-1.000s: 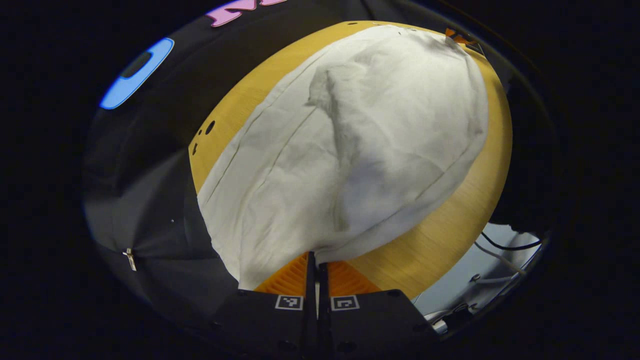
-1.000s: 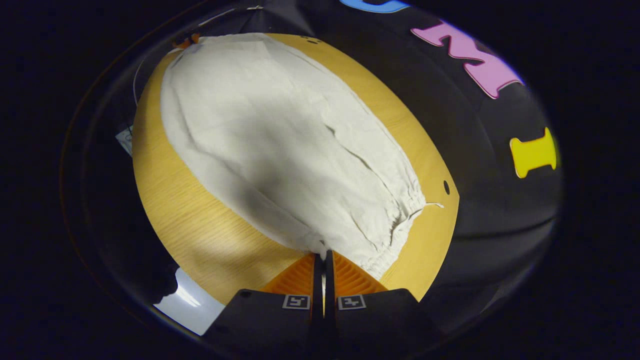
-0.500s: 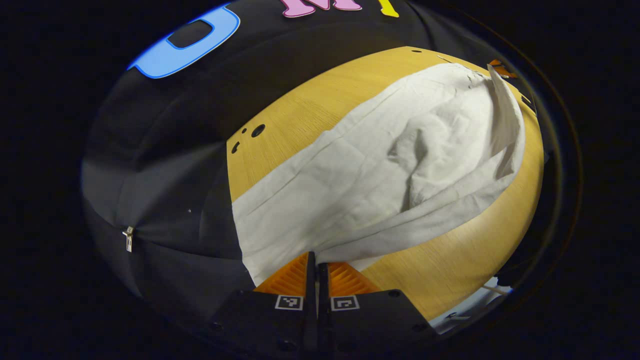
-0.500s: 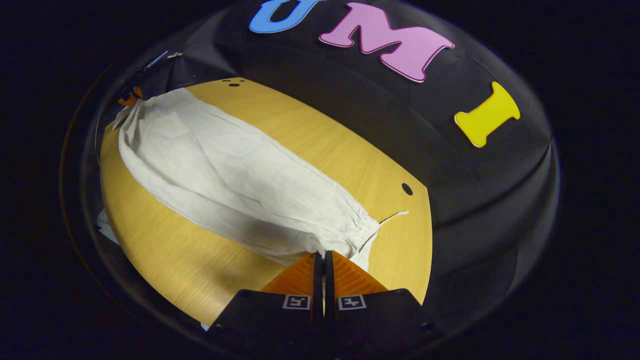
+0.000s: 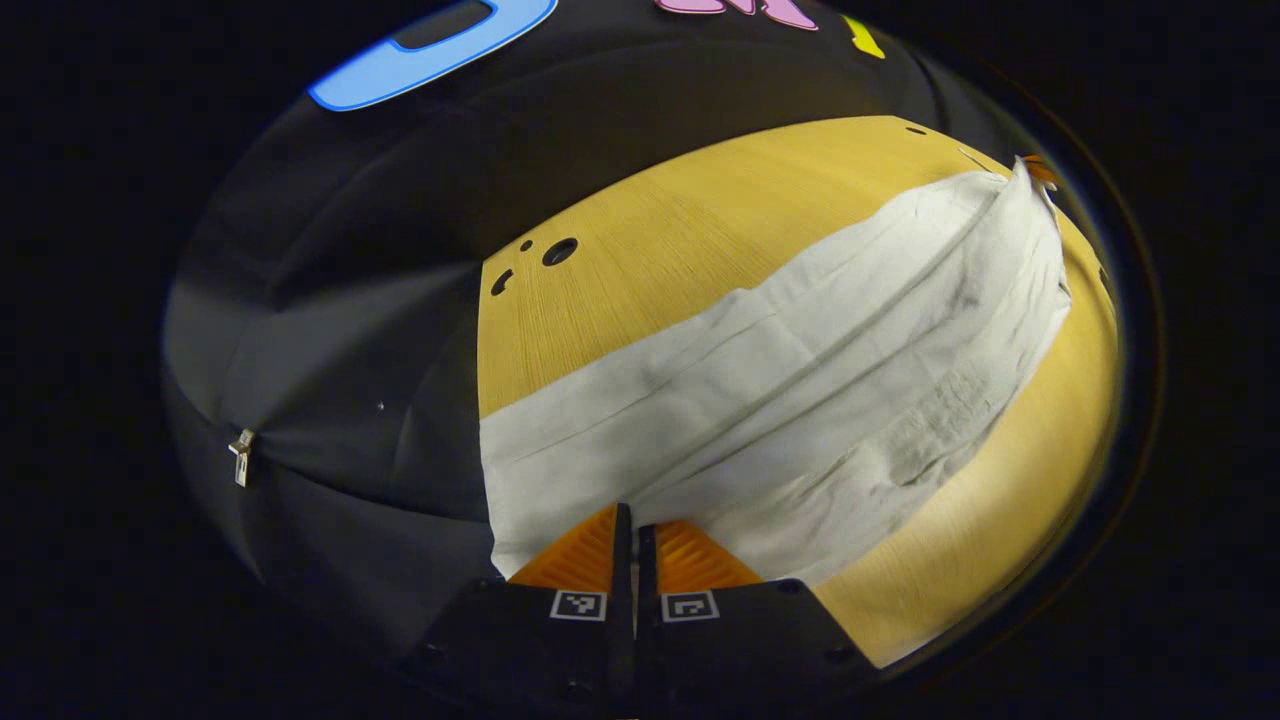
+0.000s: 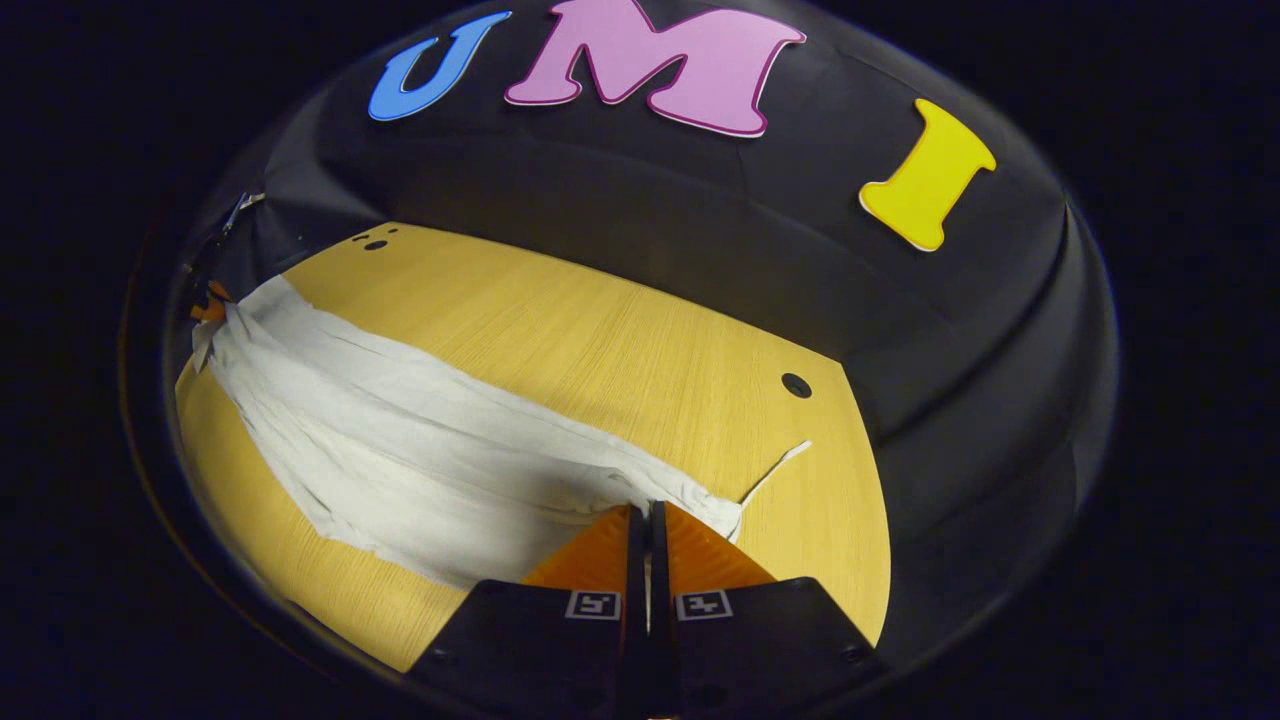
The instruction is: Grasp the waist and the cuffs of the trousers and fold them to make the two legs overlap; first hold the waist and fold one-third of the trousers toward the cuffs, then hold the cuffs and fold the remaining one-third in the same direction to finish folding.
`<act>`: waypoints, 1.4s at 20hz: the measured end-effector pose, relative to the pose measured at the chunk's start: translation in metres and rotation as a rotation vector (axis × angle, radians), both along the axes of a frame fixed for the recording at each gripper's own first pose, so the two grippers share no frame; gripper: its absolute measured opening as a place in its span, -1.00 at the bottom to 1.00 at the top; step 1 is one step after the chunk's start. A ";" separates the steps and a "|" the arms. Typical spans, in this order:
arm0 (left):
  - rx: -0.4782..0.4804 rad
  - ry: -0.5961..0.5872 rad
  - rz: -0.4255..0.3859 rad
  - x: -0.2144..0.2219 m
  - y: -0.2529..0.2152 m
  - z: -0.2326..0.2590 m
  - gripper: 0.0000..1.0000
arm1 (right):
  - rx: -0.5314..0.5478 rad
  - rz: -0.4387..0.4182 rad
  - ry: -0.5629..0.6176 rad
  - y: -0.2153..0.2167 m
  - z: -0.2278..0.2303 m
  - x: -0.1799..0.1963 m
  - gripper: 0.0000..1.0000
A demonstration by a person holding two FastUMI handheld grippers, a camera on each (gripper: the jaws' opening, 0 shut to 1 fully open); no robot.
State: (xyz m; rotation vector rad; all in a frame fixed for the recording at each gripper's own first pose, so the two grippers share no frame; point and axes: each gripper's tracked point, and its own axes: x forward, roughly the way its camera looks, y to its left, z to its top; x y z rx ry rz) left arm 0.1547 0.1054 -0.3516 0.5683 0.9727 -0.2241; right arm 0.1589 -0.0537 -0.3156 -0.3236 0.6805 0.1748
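Both my grippers, left [image 5: 626, 508] and right [image 6: 642, 508], are clamped on opposite ends of the white trousers [image 5: 780, 400] stretched across the wooden table [image 6: 620, 350].

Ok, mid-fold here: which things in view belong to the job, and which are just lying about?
Part of the job:
- trousers, white, stretched across the table
- drawstring at the waist end
- left gripper, shut on the trousers
- right gripper, shut on the trousers

Just there:
- wooden table
- holes in the tabletop
- black booth wall
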 end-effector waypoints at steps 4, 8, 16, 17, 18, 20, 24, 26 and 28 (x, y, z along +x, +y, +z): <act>0.008 0.034 0.040 0.022 0.000 -0.014 -0.89 | 0.011 0.006 0.071 0.002 -0.032 0.020 -0.89; 0.025 0.090 0.068 0.036 -0.001 -0.026 -0.89 | 0.053 -0.023 0.130 0.002 -0.058 0.036 -0.89; 0.057 0.127 0.165 0.040 0.008 -0.040 -0.38 | 0.227 -0.176 0.173 0.000 -0.074 0.055 -0.50; 0.061 0.119 0.172 0.040 0.012 -0.038 -0.14 | 0.263 -0.205 0.147 -0.003 -0.066 0.061 -0.38; 0.060 0.112 0.179 0.038 0.014 -0.036 0.11 | 0.301 -0.228 0.108 -0.005 -0.053 0.068 -0.16; 0.057 0.088 0.200 0.035 0.019 -0.028 0.69 | 0.376 -0.276 0.041 -0.013 -0.028 0.073 0.21; -0.002 0.010 0.238 0.023 0.016 -0.004 0.94 | 0.541 -0.425 0.017 -0.030 0.004 0.044 0.48; -0.094 -0.032 0.246 0.015 0.002 0.004 0.94 | 0.608 -0.547 -0.008 -0.049 0.014 0.018 0.52; -0.164 -0.072 0.270 0.005 -0.004 0.013 0.94 | 0.659 -0.655 0.011 -0.056 0.008 -0.015 0.51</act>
